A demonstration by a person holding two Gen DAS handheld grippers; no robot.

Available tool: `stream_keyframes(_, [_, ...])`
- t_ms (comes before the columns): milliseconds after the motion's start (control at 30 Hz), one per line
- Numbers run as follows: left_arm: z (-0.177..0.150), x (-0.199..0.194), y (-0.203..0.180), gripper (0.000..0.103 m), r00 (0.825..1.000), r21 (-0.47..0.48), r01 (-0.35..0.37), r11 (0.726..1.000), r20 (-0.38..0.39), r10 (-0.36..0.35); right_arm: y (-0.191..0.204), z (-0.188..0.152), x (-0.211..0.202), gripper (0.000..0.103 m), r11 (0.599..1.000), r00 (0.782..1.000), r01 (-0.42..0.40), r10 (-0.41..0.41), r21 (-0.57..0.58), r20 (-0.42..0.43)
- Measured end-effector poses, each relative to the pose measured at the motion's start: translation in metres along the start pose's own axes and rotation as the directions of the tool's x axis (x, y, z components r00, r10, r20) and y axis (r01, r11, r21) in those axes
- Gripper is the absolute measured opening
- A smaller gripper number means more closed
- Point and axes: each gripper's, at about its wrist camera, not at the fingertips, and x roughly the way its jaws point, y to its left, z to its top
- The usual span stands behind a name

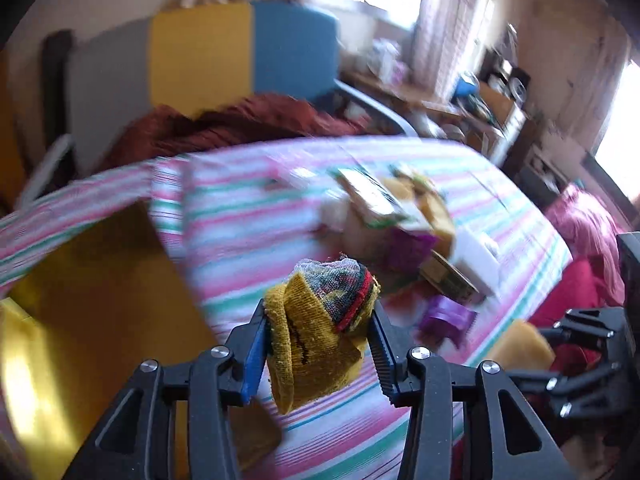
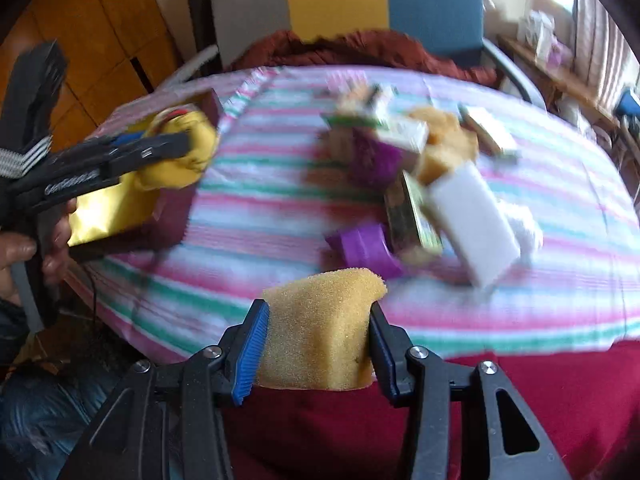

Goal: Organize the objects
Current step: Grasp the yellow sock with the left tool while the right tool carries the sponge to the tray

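The left gripper [image 1: 318, 334] is pinching a rolled yellow sock [image 1: 320, 328] between its fingers [image 1: 256, 348] above the near left of the striped bed [image 1: 224, 220], beside the gold-lined box [image 2: 108, 204]. The right gripper's [image 2: 318, 336] fingers [image 2: 252, 344] are squeezing a yellow sponge [image 2: 320, 320] at the near edge. Both grips are looking shallow, so either soft thing could be slipping out, or the sock could be snagging on the box wall.

1. Open striped bed cover [image 2: 256, 248] lies between the gold-lined box [image 2: 116, 208] at the left and the central pile [image 2: 420, 176].
2. The pile of boxes and sponges blocks the bed's middle.
3. A purple piece [image 2: 362, 248] sits just before the pile, narrowing the near approach.
4. A red blanket [image 2: 360, 46] borders the far edge.
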Motion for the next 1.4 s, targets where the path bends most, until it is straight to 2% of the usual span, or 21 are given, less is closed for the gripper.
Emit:
stream_keyframes(67, [-0.006,-0.026,0.031,0.048,0.998,-0.049,-0.051,0.998,0.043,0.053,0.016,0.018,-0.004,0.048,1.0,0.999,-0.019,0.02,-0.022,0.042])
stream_keyframes(167, [-0.023,-0.057,0.077,0.048,0.986,-0.116,-0.14,0.983,0.07,0.148,0.047,0.045,0.001,0.048,0.996,0.994,-0.055,0.061,-0.069,0.086])
stream_keyframes(267, [-0.045,-0.081,0.111,0.048,0.969,-0.171,-0.224,0.959,0.067,0.239,0.091,0.073,0.013,0.048,0.983,0.982,-0.143,0.155,-0.119,0.106])
stream_keyframes(333, [-0.069,-0.098,0.138,0.05,0.951,-0.213,-0.291,0.933,0.045,0.307,0.12,0.087,0.024,0.048,0.969,0.972,-0.196,0.212,-0.151,0.102])
stream_keyframes(367, [-0.077,-0.098,0.145,0.05,0.946,-0.224,-0.306,0.925,0.034,0.321,0.136,0.094,0.031,0.049,0.96,0.966,-0.224,0.242,-0.166,0.095])
stream_keyframes(400, [-0.089,-0.102,0.156,0.052,0.94,-0.243,-0.329,0.913,0.011,0.341,0.152,0.099,0.039,0.052,0.952,0.96,-0.248,0.267,-0.18,0.086])
stream_keyframes(467, [-0.11,-0.104,0.173,0.062,0.927,-0.275,-0.367,0.888,-0.034,0.373,0.183,0.106,0.053,0.054,0.934,0.948,-0.292,0.311,-0.206,0.069])
stream_keyframes(533, [-0.125,-0.107,0.181,0.074,0.922,-0.311,-0.377,0.872,-0.044,0.384,0.205,0.109,0.065,0.064,0.922,0.939,-0.322,0.34,-0.217,0.051])
stream_keyframes(567, [-0.132,-0.11,0.184,0.076,0.922,-0.324,-0.378,0.868,-0.04,0.386,0.214,0.109,0.07,0.075,0.923,0.941,-0.318,0.336,-0.219,0.048])
stream_keyframes(600, [-0.137,-0.112,0.186,0.08,0.921,-0.334,-0.377,0.864,-0.036,0.388,0.22,0.109,0.073,0.081,0.925,0.944,-0.307,0.325,-0.223,0.05])
stream_keyframes(767, [-0.137,-0.111,0.188,0.082,0.927,-0.362,-0.354,0.862,-0.014,0.375,0.229,0.097,0.073,0.081,0.938,0.958,-0.257,0.278,-0.233,0.062])
stream_keyframes(933, [-0.136,-0.126,0.188,0.085,0.913,-0.389,-0.372,0.843,0.01,0.407,0.215,0.09,0.072,0.081,0.969,0.976,-0.16,0.184,-0.185,0.117])
stream_keyframes(1000, [-0.134,-0.129,0.187,0.086,0.902,-0.392,-0.394,0.831,0.01,0.433,0.212,0.087,0.069,0.081,0.979,0.979,-0.106,0.134,-0.176,0.154])
stream_keyframes(1100, [-0.132,-0.128,0.18,0.086,0.882,-0.387,-0.436,0.812,-0.005,0.471,0.208,0.082,0.062,0.081,0.985,0.974,-0.043,0.079,-0.17,0.212])
stream_keyframes(1233, [-0.128,-0.127,0.167,0.086,0.877,-0.376,-0.443,0.814,0.006,0.48,0.209,0.076,0.054,0.081,0.982,0.962,0.016,0.037,-0.19,0.269])
stream_keyframes(1400, [-0.122,-0.124,0.15,0.086,0.883,-0.349,-0.433,0.831,0.022,0.469,0.209,0.07,0.05,0.082,0.975,0.952,0.069,-0.001,-0.21,0.307])
